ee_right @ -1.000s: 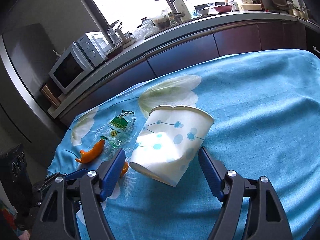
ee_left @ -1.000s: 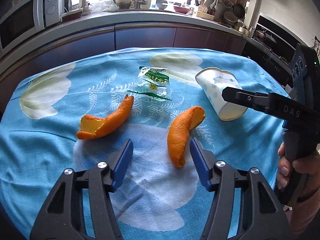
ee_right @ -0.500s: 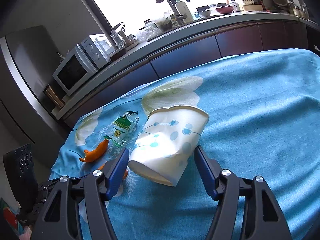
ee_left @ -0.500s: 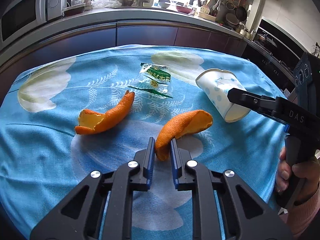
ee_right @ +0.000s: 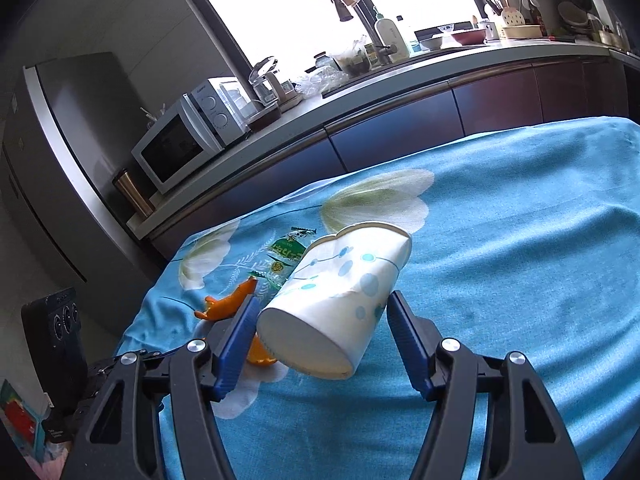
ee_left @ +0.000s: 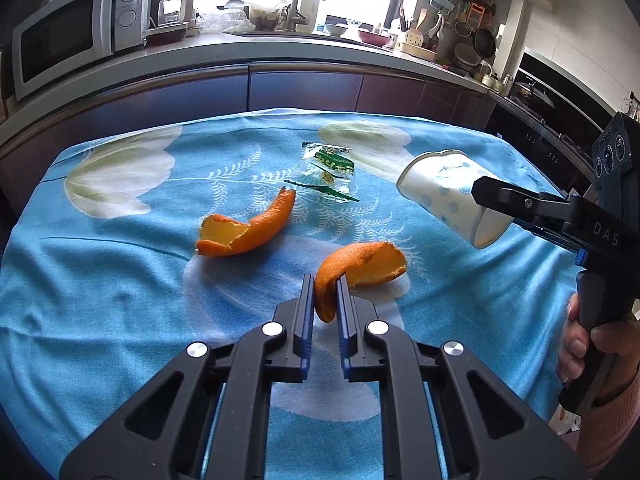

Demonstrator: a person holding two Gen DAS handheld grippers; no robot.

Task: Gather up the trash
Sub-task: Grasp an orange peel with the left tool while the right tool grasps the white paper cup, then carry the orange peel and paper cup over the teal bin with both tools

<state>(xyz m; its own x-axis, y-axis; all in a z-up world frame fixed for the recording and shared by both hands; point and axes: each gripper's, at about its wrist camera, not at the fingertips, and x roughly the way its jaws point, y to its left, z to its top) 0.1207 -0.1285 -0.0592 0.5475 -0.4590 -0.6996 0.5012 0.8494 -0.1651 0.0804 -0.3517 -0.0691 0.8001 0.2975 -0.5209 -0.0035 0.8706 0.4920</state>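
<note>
Bright blue cloth (ee_left: 100, 280) with white flowers (pale green shading); two orange peels (ee_left: 248, 228), a white cup (ee_left: 448, 196) with blue dots at right, green-printed clear wrapper (ee_left: 330, 170).

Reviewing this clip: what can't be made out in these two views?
- Where the trash goes: no bin in either view.
- Paper cup's open mouth faces away in the right wrist view; contents unknown.
- Wrapper print too small to read.
- Held orange peel's lower end hidden between the left claw fingers.
</note>
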